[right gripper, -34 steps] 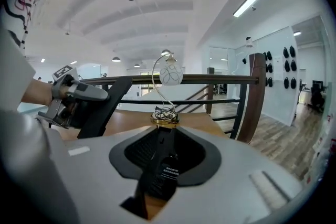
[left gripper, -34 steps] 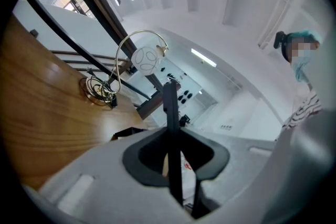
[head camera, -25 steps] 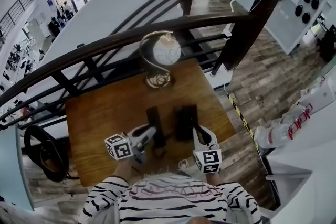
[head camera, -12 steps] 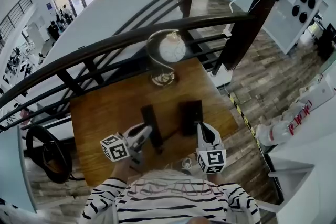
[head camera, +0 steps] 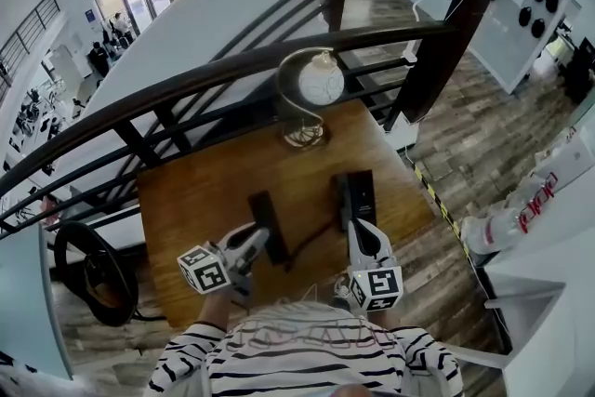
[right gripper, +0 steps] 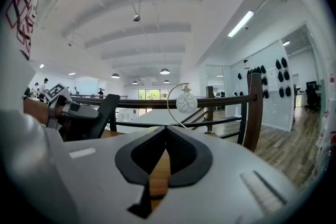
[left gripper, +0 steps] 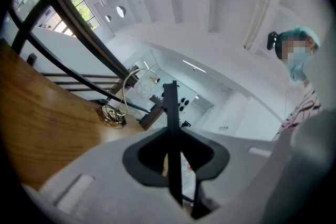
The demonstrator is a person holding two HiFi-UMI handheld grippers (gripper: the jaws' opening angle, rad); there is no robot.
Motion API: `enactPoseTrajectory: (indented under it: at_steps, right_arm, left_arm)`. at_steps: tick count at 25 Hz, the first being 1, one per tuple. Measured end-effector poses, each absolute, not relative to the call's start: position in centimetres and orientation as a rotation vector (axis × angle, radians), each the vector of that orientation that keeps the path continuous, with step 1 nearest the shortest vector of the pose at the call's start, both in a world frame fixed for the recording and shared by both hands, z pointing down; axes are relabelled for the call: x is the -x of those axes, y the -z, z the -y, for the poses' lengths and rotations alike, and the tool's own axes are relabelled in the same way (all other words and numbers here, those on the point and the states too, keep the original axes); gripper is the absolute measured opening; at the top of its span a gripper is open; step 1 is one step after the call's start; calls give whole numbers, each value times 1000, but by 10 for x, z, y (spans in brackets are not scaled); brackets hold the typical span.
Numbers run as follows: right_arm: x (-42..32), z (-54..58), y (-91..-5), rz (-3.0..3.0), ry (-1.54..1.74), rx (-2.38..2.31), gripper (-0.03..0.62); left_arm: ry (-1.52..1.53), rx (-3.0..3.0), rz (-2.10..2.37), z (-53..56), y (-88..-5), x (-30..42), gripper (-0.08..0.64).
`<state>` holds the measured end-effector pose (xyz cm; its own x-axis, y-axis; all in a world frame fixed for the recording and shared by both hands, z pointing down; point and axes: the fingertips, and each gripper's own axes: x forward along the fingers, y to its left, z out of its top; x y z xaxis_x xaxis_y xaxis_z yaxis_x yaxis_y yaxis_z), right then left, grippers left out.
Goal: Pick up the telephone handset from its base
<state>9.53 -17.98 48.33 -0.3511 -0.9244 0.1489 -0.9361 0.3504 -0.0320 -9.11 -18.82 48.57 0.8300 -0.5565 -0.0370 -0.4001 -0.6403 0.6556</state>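
The slim black handset [head camera: 265, 211] is off its base, held by my left gripper [head camera: 260, 237], which is shut on its near end. In the left gripper view the handset [left gripper: 170, 107] stands edge-on between the dark pads of that gripper [left gripper: 176, 150]. A thin cord [head camera: 307, 246] runs from it toward the black base [head camera: 358, 191] lying on the wooden table [head camera: 204, 191]. My right gripper [head camera: 359, 226] is shut and empty, its tips at the base's near end. In the right gripper view its jaws [right gripper: 167, 134] meet, with the handset [right gripper: 107, 110] off to the left.
A globe ornament [head camera: 321, 81] on a curved wire stand sits at the table's far edge. A dark wooden railing [head camera: 232, 65] runs behind the table, with a drop beyond. A black ring-shaped object [head camera: 88, 270] lies on the floor at the left.
The left gripper has carried the handset to the left, away from the base, widening the gap between them. The right gripper has drawn back toward me along the base.
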Motion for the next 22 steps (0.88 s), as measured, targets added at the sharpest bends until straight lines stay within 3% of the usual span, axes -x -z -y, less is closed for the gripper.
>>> enactPoseTrajectory:
  at_steps: [22]
  right_arm:
    - [-50,148,-495,2416,-197,-1799,2]
  left_arm:
    - [289,-2378,609,172,-496,128,69]
